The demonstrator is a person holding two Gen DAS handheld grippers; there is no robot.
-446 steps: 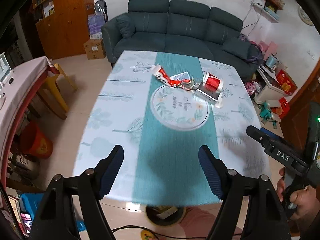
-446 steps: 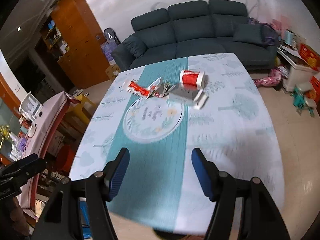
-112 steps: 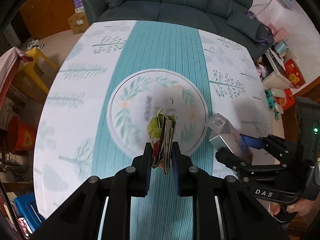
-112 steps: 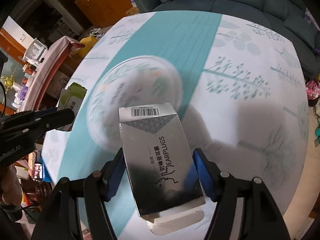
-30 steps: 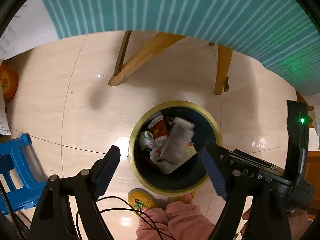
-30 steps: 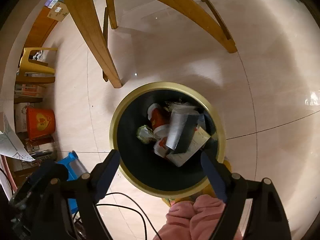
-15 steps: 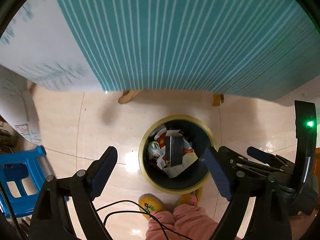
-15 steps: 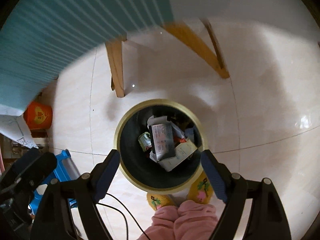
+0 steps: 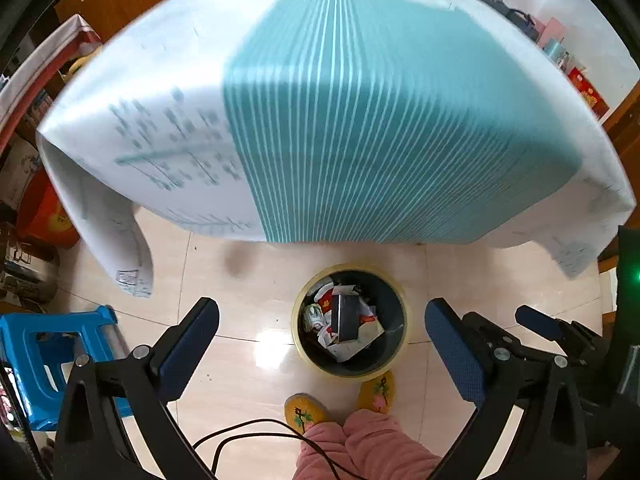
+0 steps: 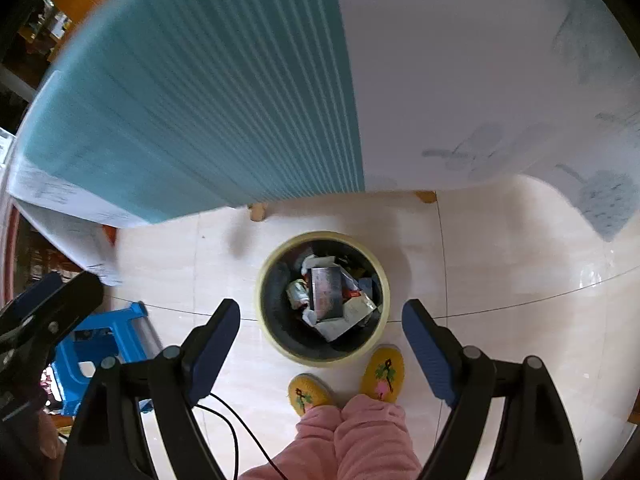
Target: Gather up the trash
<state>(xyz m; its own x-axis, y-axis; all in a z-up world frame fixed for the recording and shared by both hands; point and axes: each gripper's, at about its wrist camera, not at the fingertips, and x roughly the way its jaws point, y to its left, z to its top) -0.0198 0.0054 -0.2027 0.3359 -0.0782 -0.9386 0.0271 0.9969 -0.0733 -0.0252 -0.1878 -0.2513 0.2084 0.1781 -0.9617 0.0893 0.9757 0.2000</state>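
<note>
The left tongs (image 9: 322, 344) are opening with nothing between them; the right tongs (image 10: 321, 340) stand apart, empty. The grey cardboard box (image 10: 327, 288) and crumpled wrappers (image 9: 320, 314) lie inside the round yellow-rimmed bin (image 10: 276, 344) on the floor beside the desk (image 9: 360, 120).

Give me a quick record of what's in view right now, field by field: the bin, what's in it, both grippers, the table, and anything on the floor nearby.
bin: round trash bin, yellow rim, on the tiled floor just off the table's edge
contents: grey box on top of crumpled wrappers
left gripper: jaws opening, nothing between them
right gripper: open, empty
table: teal-and-white tablecloth; blurred
floor nearby: blue stool, yellow slippers beside the bin
</note>
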